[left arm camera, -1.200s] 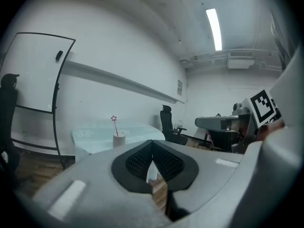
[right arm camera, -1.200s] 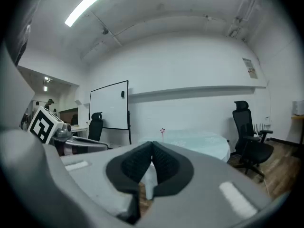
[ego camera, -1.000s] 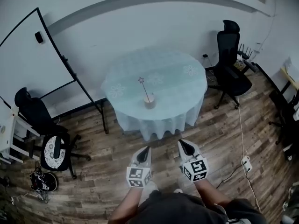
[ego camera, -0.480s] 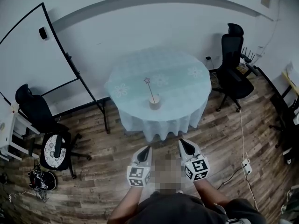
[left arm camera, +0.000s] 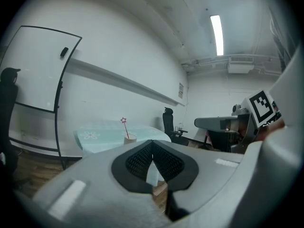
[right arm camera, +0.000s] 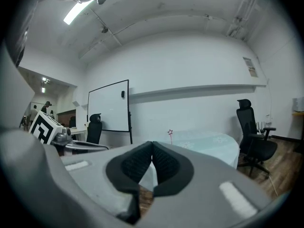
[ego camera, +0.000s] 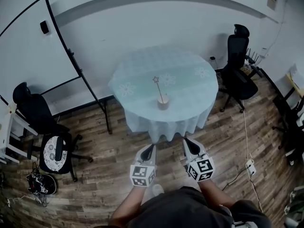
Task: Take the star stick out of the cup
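Note:
A thin star stick [ego camera: 158, 88] stands tilted in a small tan cup [ego camera: 163, 103] near the front of a round table [ego camera: 142, 87] with a pale blue cloth. In the left gripper view the star stick [left arm camera: 125, 126] and cup [left arm camera: 129, 138] show far off above the jaws; the right gripper view shows only the star stick [right arm camera: 170, 134]. My left gripper [ego camera: 150, 148] and right gripper [ego camera: 188, 142] are held low over the wooden floor, well short of the table. Both are shut with nothing between the tips.
A whiteboard on a stand [ego camera: 35, 56] is left of the table. Black office chairs stand at the right [ego camera: 237, 65] and at the left [ego camera: 40, 127]. A power strip with a cable [ego camera: 248, 165] lies on the floor at the right.
The view has shifted so the table and cup sit slightly lower and further right, a little closer. Both grippers stay shut in about the same place.

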`<state>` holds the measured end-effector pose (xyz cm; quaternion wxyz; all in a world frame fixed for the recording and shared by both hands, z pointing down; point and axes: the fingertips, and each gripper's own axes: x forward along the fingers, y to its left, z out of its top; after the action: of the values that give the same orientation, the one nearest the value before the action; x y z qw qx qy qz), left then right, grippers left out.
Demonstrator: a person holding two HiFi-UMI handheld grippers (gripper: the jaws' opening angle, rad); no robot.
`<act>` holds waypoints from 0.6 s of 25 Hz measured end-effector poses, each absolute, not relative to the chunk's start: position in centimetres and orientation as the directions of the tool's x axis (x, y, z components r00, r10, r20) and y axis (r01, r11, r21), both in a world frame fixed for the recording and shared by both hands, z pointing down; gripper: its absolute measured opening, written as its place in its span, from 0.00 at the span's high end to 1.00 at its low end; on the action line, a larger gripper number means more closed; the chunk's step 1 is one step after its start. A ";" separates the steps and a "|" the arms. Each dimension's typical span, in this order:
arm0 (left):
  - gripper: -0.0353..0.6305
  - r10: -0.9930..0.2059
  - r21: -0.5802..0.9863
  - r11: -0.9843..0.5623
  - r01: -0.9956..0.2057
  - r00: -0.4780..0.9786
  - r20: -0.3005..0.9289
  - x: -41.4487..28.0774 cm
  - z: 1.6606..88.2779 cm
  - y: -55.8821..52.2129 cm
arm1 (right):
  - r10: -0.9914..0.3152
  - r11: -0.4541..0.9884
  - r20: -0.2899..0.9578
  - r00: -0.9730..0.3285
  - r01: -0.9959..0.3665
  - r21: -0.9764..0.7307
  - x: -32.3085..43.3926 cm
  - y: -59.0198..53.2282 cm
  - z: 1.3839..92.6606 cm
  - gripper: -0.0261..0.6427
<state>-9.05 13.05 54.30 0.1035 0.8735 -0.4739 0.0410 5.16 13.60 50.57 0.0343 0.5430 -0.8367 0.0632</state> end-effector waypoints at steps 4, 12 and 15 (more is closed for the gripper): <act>0.94 -0.815 0.139 -0.539 -0.831 0.556 0.164 -9.8 54.3 12.4 | -0.905 0.394 0.145 -0.399 -0.917 -0.067 4.5 13.3 51.2 0.96; 0.94 -0.808 0.153 -0.539 -0.828 0.560 0.186 -10.4 55.2 11.0 | -0.900 0.397 0.163 -0.404 -0.915 -0.074 3.7 11.7 51.9 0.96; 0.94 -0.811 0.148 -0.534 -0.833 0.554 0.188 -10.3 55.3 10.0 | -0.892 0.411 0.166 -0.421 -0.907 -0.095 3.5 10.6 52.3 0.96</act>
<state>-10.35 10.01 55.25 0.1102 0.8744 -0.4700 0.0480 3.49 10.58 52.29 0.0443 0.5361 -0.8387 0.0852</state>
